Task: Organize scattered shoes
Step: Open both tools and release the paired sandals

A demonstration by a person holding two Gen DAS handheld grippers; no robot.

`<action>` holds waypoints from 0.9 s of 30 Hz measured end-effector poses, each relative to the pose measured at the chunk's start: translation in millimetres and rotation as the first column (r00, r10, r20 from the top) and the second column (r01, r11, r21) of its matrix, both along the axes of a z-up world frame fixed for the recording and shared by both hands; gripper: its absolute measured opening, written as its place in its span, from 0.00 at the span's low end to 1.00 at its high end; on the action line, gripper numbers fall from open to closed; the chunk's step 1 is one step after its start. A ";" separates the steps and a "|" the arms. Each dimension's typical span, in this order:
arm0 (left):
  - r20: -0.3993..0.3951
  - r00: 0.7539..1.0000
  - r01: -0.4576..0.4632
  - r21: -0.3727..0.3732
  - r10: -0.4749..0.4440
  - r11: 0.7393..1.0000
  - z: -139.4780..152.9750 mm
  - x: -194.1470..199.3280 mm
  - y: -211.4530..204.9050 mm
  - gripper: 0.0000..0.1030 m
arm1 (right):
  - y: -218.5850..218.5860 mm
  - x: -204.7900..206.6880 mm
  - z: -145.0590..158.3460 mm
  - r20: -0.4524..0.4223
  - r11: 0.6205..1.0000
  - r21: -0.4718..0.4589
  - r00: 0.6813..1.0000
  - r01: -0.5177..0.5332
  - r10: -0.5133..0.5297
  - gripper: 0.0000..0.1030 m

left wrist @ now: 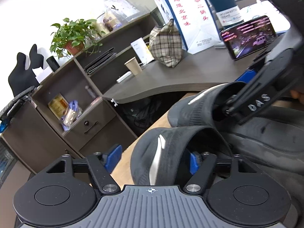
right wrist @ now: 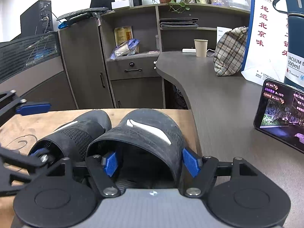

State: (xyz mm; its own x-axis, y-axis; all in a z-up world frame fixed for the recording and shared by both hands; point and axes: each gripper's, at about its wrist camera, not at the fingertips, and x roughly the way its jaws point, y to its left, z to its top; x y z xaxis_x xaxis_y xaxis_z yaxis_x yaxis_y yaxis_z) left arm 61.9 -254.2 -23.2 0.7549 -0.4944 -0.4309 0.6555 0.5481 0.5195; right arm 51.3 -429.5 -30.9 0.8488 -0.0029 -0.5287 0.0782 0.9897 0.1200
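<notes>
Two black slides (right wrist: 106, 133) side by side on wooden board (right wrist: 17, 129), toes toward far edge; both jaws open, straddling straps; grey tabletop (right wrist: 224, 114) alongside

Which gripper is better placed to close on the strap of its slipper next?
Right, probably. The right gripper, open, closely flanks one side of the strap of the right slipper. The left gripper has one pad inside the left slipper; the other stands well clear.
</notes>
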 end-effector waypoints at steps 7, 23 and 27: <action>-0.011 0.998 -0.064 -0.099 0.064 0.993 4.2 -22.3 56.8 0.86 | 0.6 0.8 -1.6 0.000 1.000 -0.011 1.000 -0.003 0.003 0.73; 0.044 0.886 -0.441 -0.222 0.461 0.870 12.4 -61.1 230.5 0.95 | 20.0 -23.1 -0.5 0.000 0.998 -0.052 0.999 0.036 -0.036 0.83; 0.041 0.853 -0.494 -0.261 0.520 0.830 16.7 -61.8 266.1 0.95 | 36.5 -49.3 9.5 0.061 0.992 -0.087 0.994 0.092 -0.086 0.85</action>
